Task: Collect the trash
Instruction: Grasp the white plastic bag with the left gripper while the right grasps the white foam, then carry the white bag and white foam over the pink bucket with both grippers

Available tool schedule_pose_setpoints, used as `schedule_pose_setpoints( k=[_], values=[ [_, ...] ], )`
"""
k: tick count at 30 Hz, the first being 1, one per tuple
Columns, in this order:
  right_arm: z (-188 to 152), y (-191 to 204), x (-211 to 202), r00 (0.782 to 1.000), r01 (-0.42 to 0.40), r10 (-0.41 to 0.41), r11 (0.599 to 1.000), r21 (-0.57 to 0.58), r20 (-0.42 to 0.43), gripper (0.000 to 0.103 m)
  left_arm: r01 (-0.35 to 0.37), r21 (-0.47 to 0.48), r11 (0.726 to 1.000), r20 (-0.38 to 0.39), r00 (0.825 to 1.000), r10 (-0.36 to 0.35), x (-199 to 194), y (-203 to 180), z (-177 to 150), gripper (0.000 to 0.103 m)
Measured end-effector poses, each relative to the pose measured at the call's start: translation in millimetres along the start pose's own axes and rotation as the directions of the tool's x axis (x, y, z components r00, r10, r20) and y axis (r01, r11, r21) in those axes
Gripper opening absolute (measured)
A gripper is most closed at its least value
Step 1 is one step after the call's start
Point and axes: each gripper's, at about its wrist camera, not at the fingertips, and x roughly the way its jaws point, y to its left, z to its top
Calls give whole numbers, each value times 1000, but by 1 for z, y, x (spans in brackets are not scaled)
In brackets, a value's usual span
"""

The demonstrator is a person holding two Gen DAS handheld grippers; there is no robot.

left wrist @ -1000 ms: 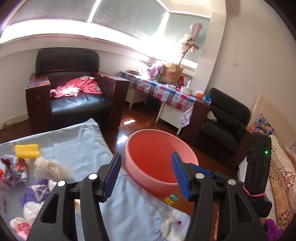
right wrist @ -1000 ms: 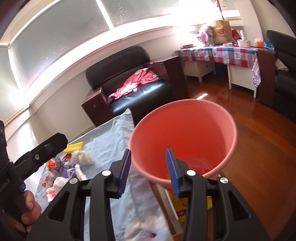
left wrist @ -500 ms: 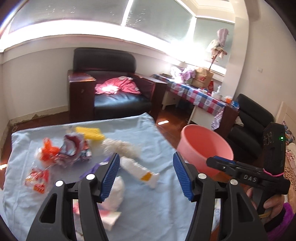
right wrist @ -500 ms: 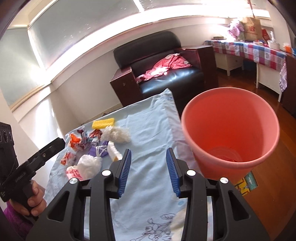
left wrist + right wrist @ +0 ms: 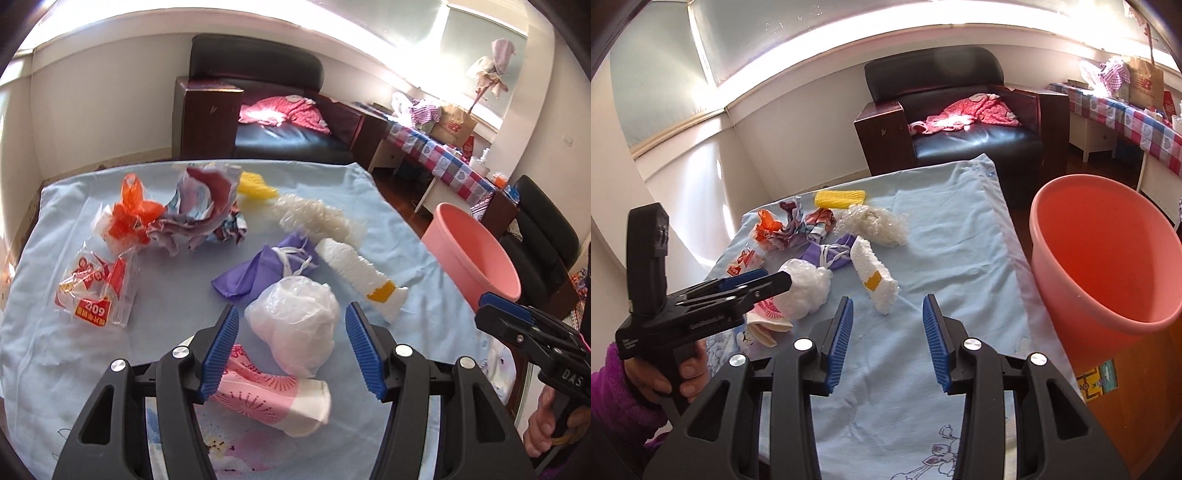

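- I'm lining the empty, wide-open left hand-held gripper (image 5: 291, 354) over the white bag (image 5: 293, 325).
- The right hand-held gripper (image 5: 888, 343) is hanging half-open, empty.
- Trash is still littering the desk (image 5: 960, 236); bucket (image 5: 1108, 266) at three o'clock.

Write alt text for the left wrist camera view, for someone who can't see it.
The open left gripper points down at a crumpled white plastic bag among scattered trash on a light blue cloth. A pink bucket stands off the cloth's right edge, and the right gripper enters from the right.
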Motion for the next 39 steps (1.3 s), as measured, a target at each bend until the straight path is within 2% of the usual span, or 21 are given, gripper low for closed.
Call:
schedule_pose_setpoints(
  k=[5, 8, 10, 11, 13, 15, 16, 17, 26, 33, 34, 35, 37, 39],
  values=[
    [-1, 0, 12, 999, -9, 10, 1000, 2, -37, 40, 14, -14, 1000, 1, 1000, -14, 4, 1, 2, 59],
    [1, 3, 19, 998, -15, 15, 1000, 3, -58, 40, 16, 1, 1000, 5, 1000, -16, 4, -3, 4, 55],
    [3, 5, 25, 997, -22, 23, 1000, 5, -75, 40, 19, 18, 1000, -1, 1000, -19, 5, -5, 5, 39],
    [5, 6, 28, 996, -24, 25, 1000, 6, -82, 40, 23, 19, 1000, -5, 1000, -23, 6, -6, 5, 36],
    [8, 7, 32, 996, -27, 27, 1000, 4, -89, 40, 36, 16, 999, -8, 999, -36, 6, -5, 6, 23],
    [12, 9, 36, 995, -28, 28, 1000, -5, -97, 41, 41, 15, 999, -9, 999, -41, 5, -3, 5, 19],
    [14, 10, 39, 995, -25, 24, 1000, -13, -100, 47, 41, 14, 999, -5, 999, -41, 4, -1, 4, 17],
    [16, 12, 41, 995, -22, 20, 1000, -20, -102, 51, 43, 13, 999, -1, 999, -43, 3, 0, 4, 16],
    [26, 15, 74, 986, 9, -17, 999, -51, -168, 52, 82, -20, 996, 73, 994, -81, -25, 12, 5, 14],
    [23, 17, 93, 977, 43, -54, 997, -60, -207, 52, 96, -34, 995, 95, 991, -92, -35, 13, 5, 14],
    [22, 17, 96, 975, 45, -56, 998, -54, -214, 49, 96, -35, 995, 96, 991, -93, -36, 14, 4, 14],
    [21, 16, 97, 974, 50, -59, 998, -48, -221, 39, 98, -37, 995, 96, 991, -94, -36, 14, 4, 14],
    [20, 15, 99, 970, 64, -71, 997, -36, -233, 26, 98, -37, 994, 96, 991, -94, -37, 14, 3, 14],
    [18, 14, 95, 973, 62, -66, 998, -26, -221, 26, 100, -34, 994, 97, 991, -96, -38, 13, 2, 14]
  ],
)
